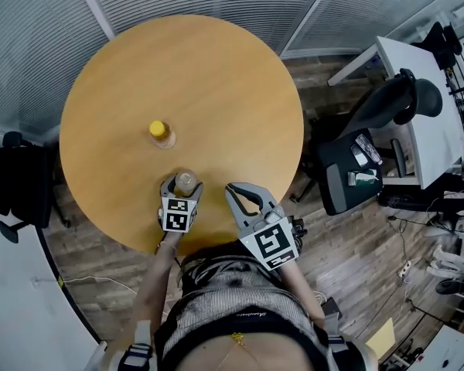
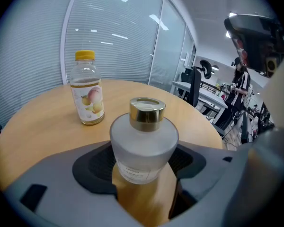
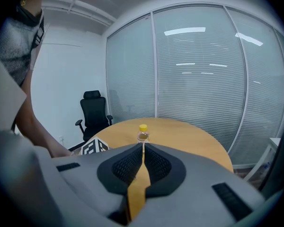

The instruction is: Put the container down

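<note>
At lower centre-left of the head view, we see the left gripper (image 1: 181, 188) clamped on the frosted glass container with gold cap (image 2: 143, 145), near the round wooden table's (image 1: 216, 76) near edge. A clear yellow-capped bottle (image 1: 161, 132) stands beyond it, apart. Open tabletop spreads to the right. The right gripper (image 1: 246, 195), jaws pressed together and empty, sits at the near rim.

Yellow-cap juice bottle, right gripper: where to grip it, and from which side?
Probably best to grip the juice bottle on its straight round body, below the shoulder, jaws level: it stands upright. Bring the right gripper, now shut, in from the near right; the left gripper with the frosted bottle blocks the near side straight on.
</note>
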`<state>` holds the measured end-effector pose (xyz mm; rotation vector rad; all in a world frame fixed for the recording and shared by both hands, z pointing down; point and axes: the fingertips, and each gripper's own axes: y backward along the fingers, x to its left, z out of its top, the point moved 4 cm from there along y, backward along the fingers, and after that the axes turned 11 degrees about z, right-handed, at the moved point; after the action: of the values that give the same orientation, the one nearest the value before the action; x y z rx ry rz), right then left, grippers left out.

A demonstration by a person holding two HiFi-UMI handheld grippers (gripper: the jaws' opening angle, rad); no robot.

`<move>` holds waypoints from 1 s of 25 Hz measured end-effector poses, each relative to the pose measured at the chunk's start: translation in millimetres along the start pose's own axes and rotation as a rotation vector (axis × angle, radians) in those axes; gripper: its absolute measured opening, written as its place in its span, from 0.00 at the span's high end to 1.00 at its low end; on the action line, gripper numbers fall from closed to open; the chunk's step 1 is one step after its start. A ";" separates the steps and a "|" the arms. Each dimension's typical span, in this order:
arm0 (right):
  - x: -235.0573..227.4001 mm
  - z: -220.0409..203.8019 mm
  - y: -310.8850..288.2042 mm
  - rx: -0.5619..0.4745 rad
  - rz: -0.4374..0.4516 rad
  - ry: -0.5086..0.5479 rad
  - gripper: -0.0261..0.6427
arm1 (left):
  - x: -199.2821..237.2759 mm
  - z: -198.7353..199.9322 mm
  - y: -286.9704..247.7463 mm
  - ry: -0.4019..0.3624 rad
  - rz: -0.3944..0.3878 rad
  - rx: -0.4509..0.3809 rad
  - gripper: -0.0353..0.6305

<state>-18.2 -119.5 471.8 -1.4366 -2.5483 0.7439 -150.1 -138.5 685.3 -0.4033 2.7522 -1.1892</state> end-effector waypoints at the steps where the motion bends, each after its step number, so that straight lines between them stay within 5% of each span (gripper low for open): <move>1: -0.4 0.1 0.0 0.001 -0.001 -0.001 0.92 | 0.5 -1.1 -1.0 -0.003 0.003 0.003 0.43; 25: -3.0 -1.1 1.2 -0.001 -0.019 -0.013 0.92 | -3.2 -9.6 -12.4 -0.030 0.009 0.022 0.43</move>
<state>-15.3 -121.1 472.6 -1.4112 -2.5690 0.7516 -146.7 -139.0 700.9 -0.4019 2.7106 -1.2003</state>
